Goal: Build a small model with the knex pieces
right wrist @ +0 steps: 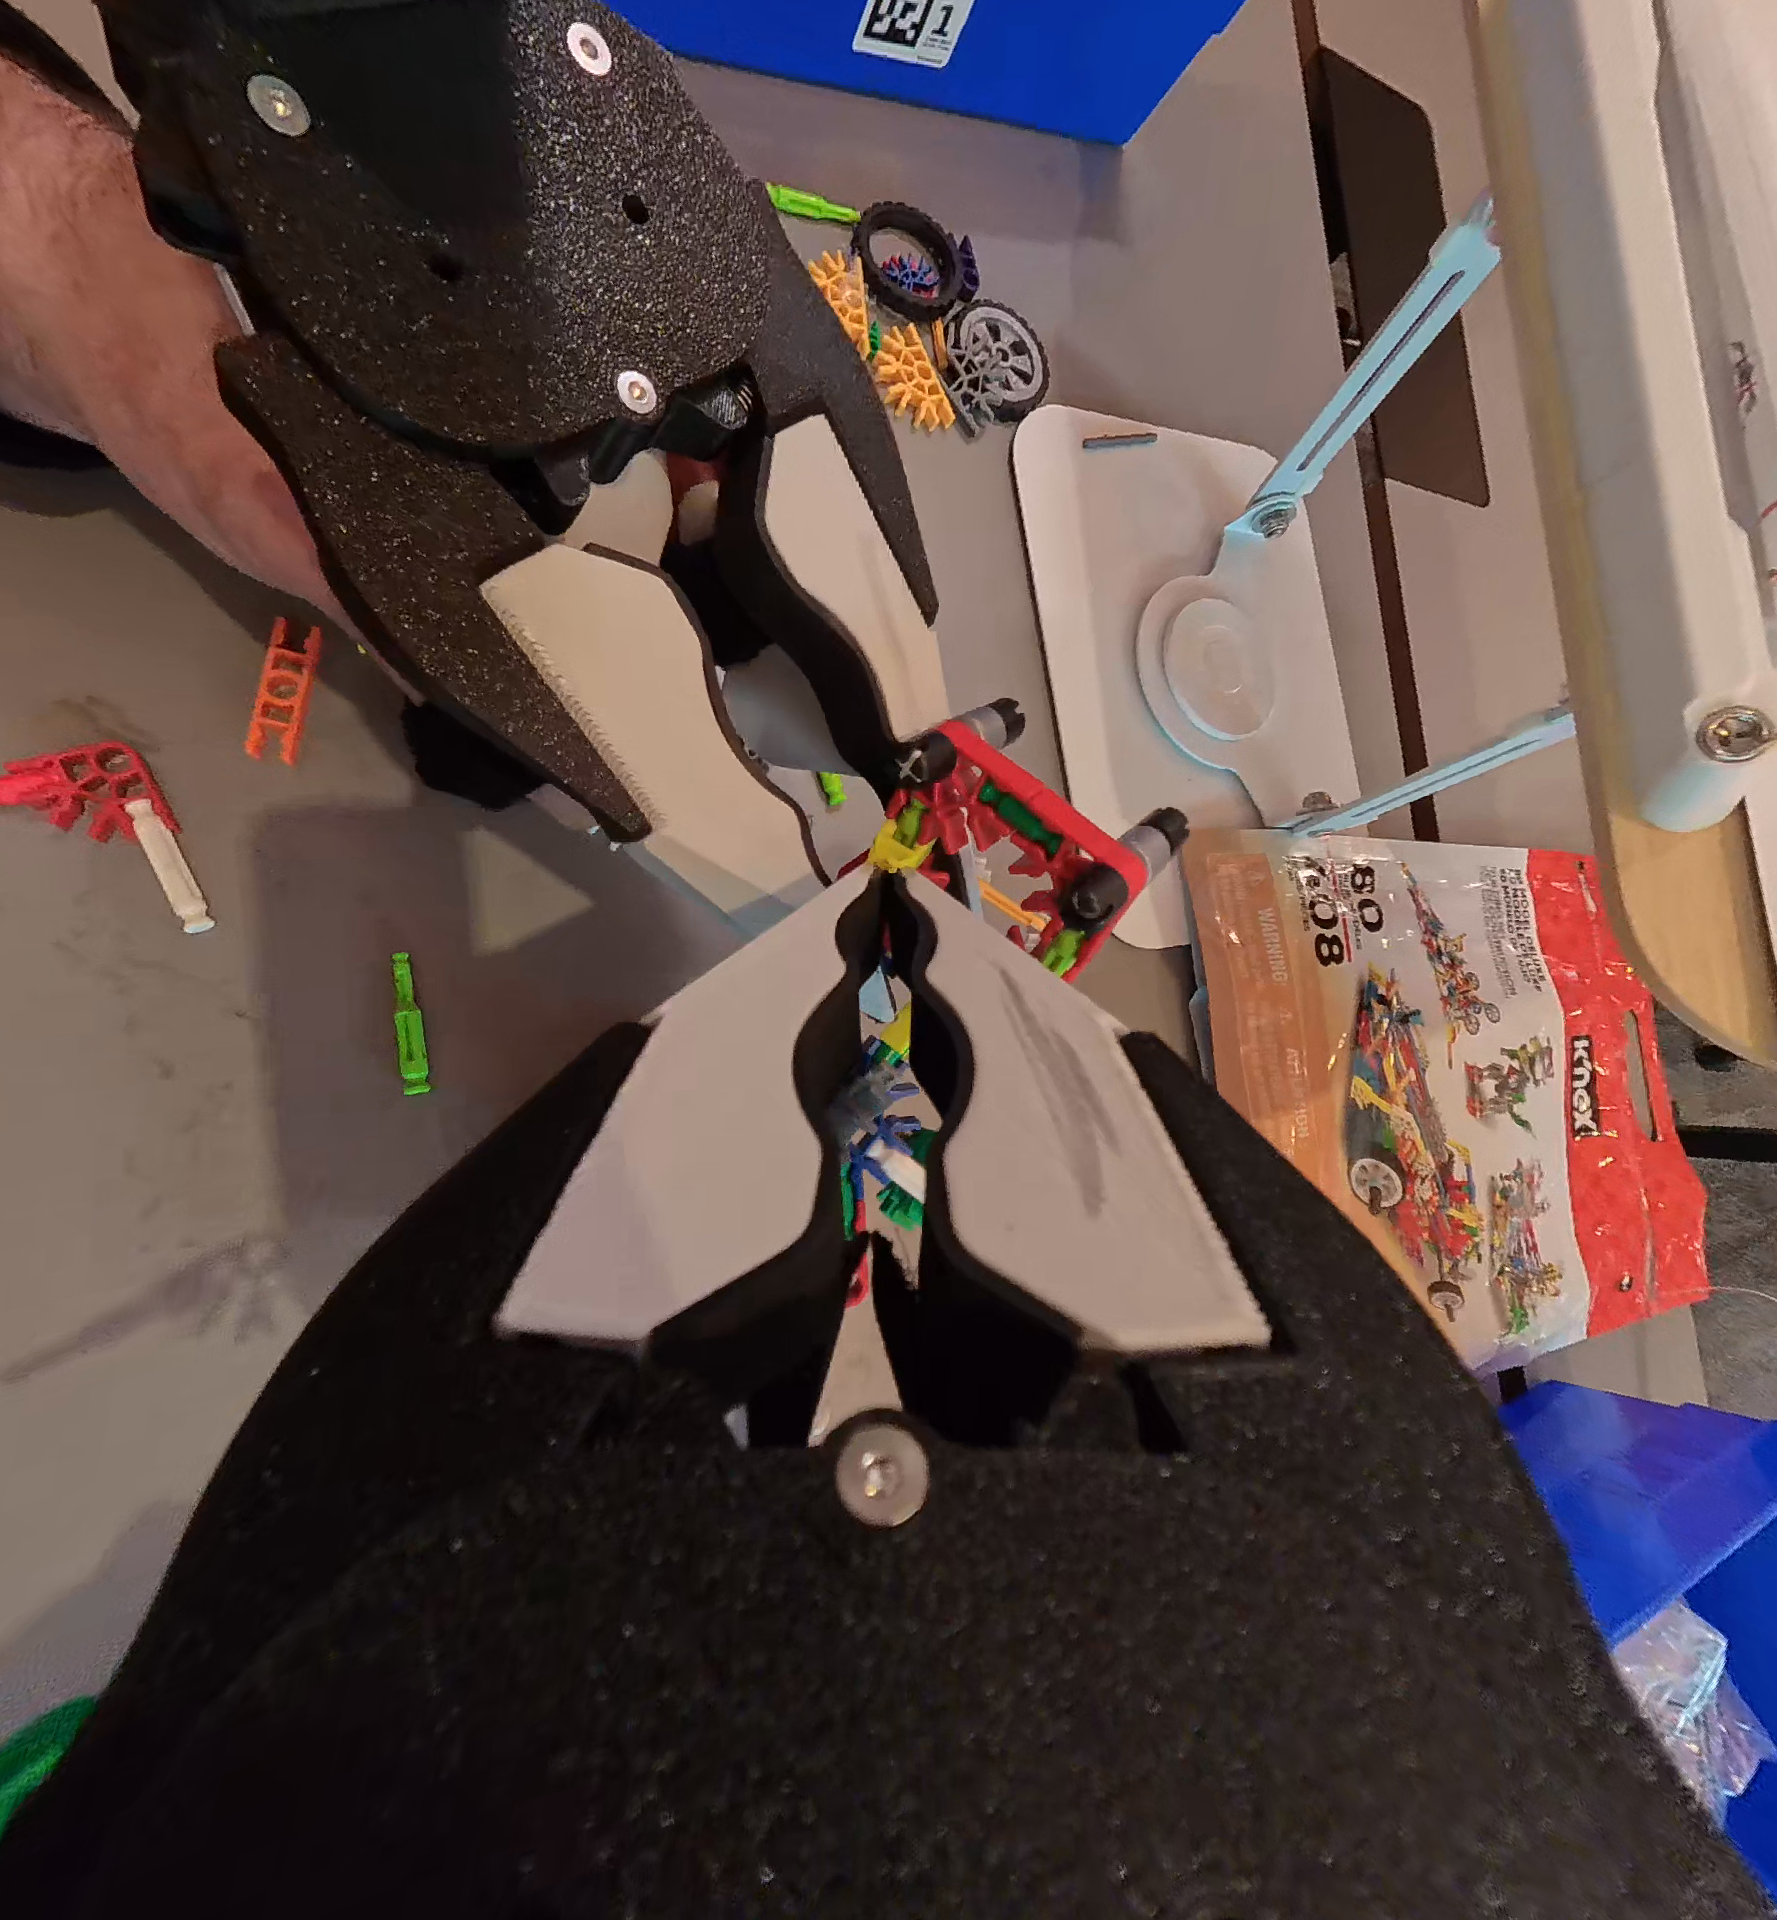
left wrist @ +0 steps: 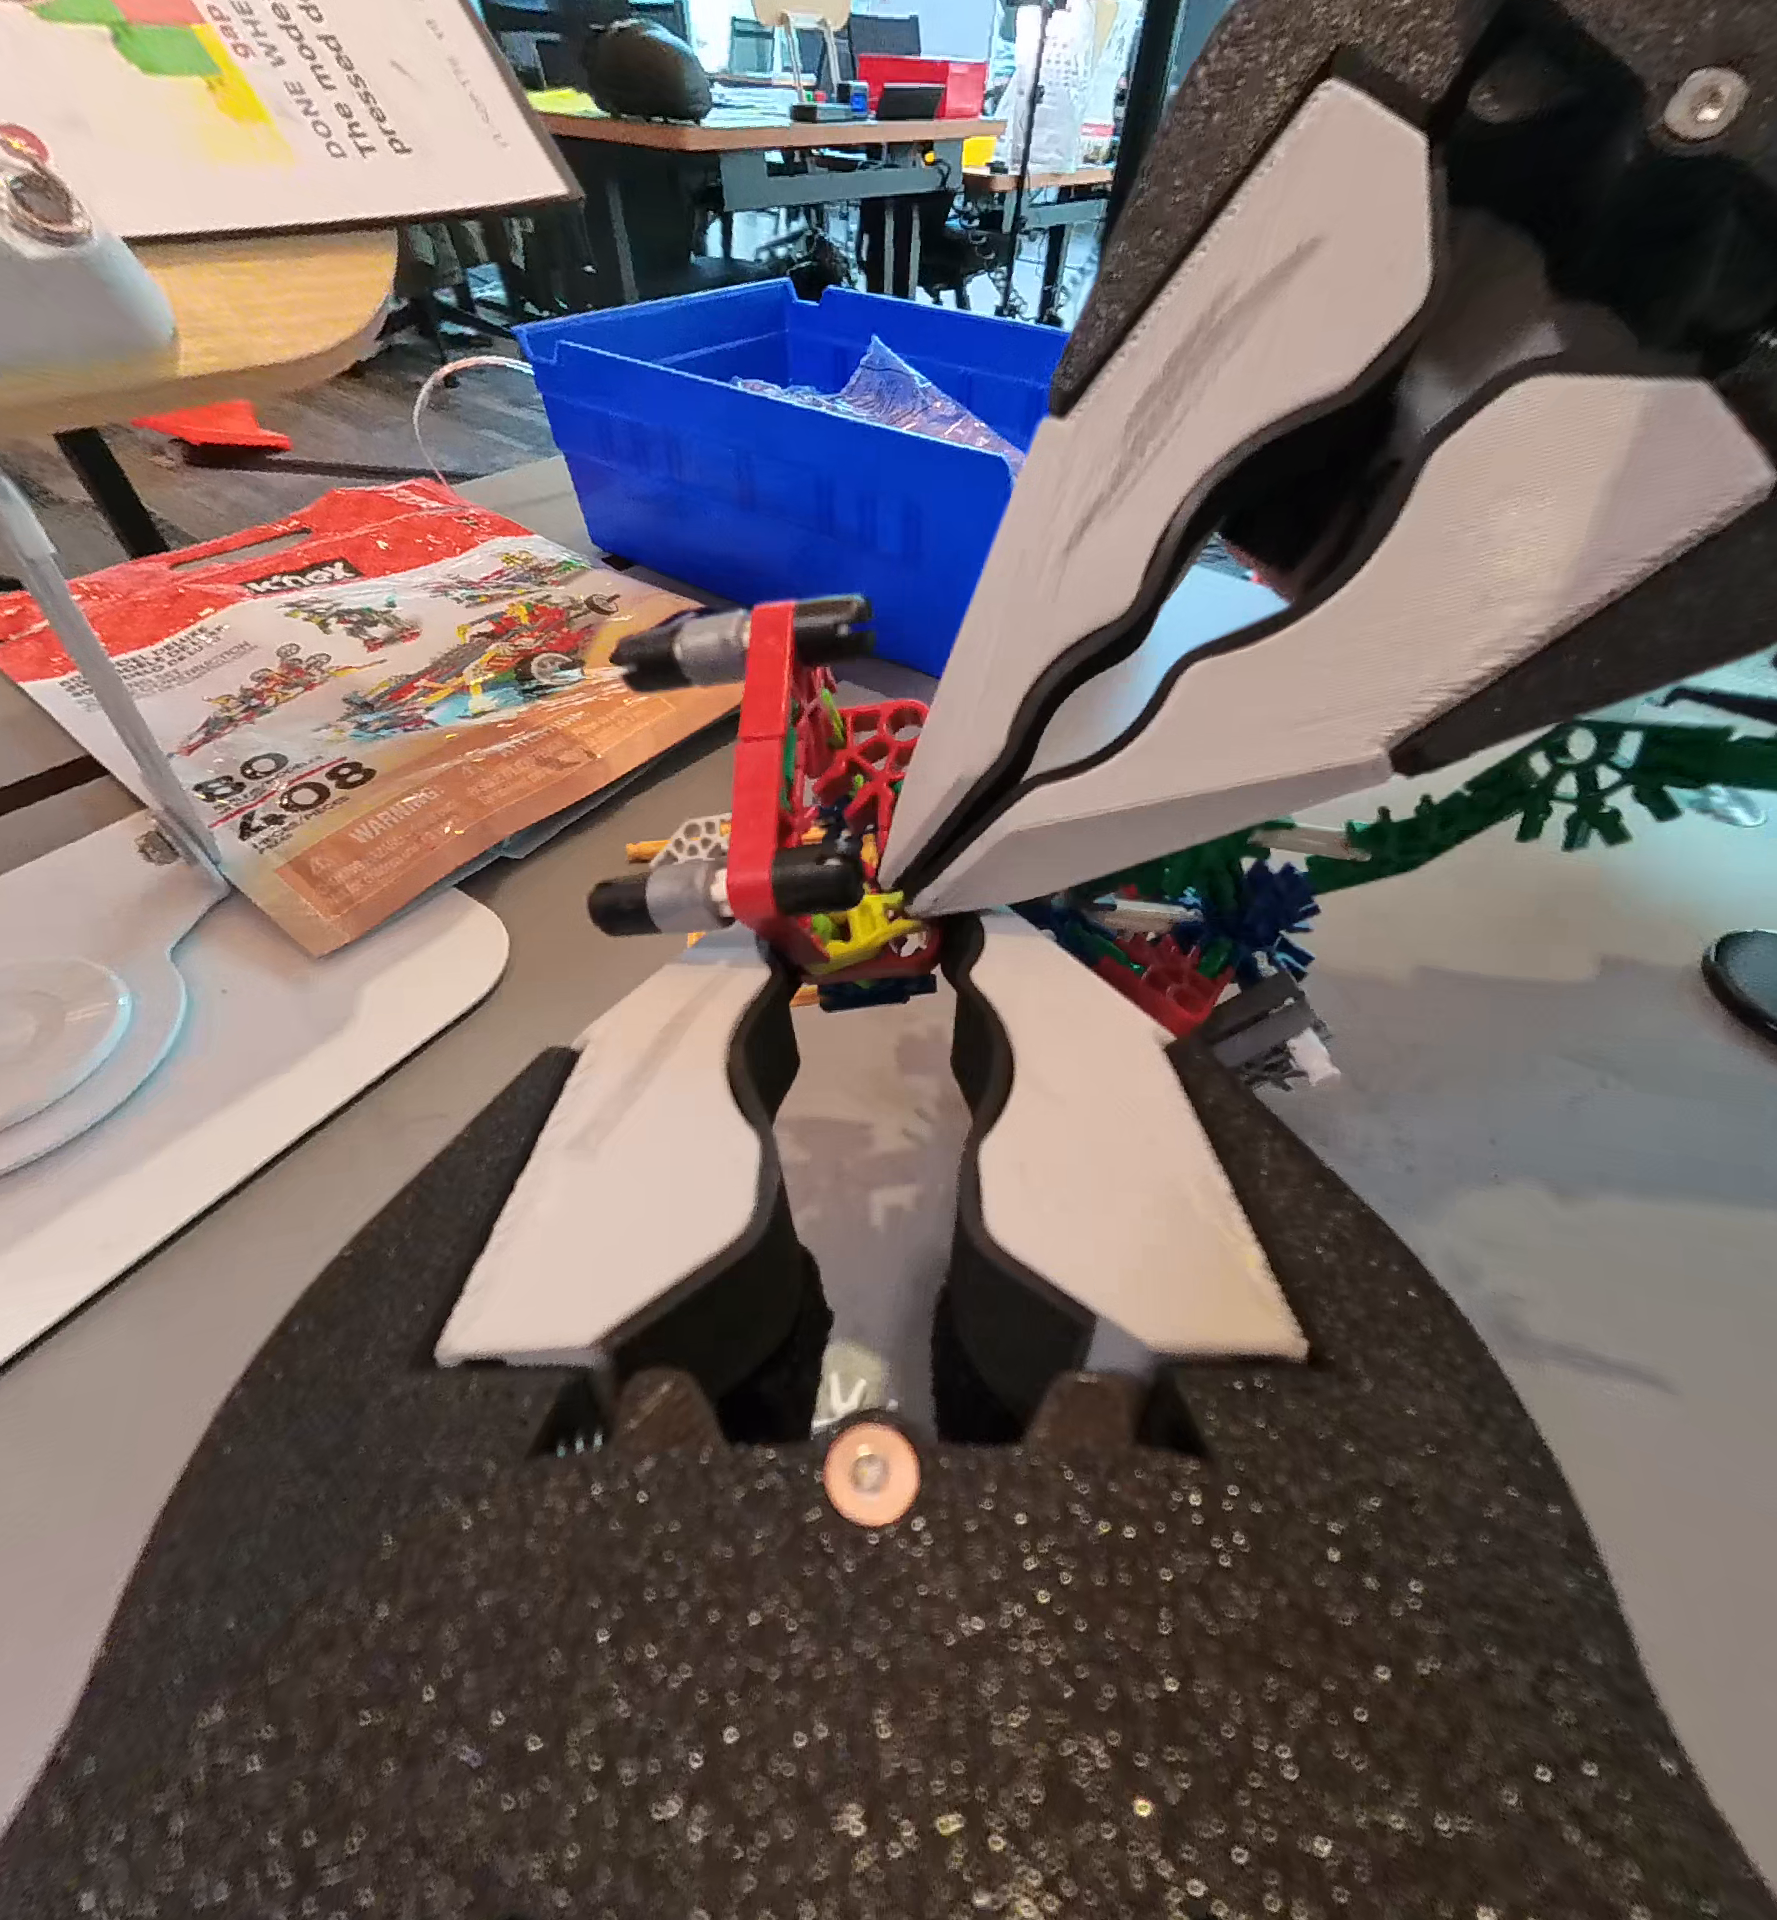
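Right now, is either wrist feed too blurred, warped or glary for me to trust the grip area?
Left wrist view: sharp where the left gripper meets the red toy assembly; edges bend from the wide lens, and the green piece is soft. Right wrist view: right gripper tips sharp; glare on the toy bag.

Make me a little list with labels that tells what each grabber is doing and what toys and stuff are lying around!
Left gripper: closed around the bottom of the red toy build
Right gripper: tips pinched on a yellow piece of the same build
Toy build: red frame with black and grey axle ends sticking out
Loose pieces: green rod, orange ladder piece, wheels
Toy bag: flat on the grey table
Blue bin: behind the build, plastic bags inside
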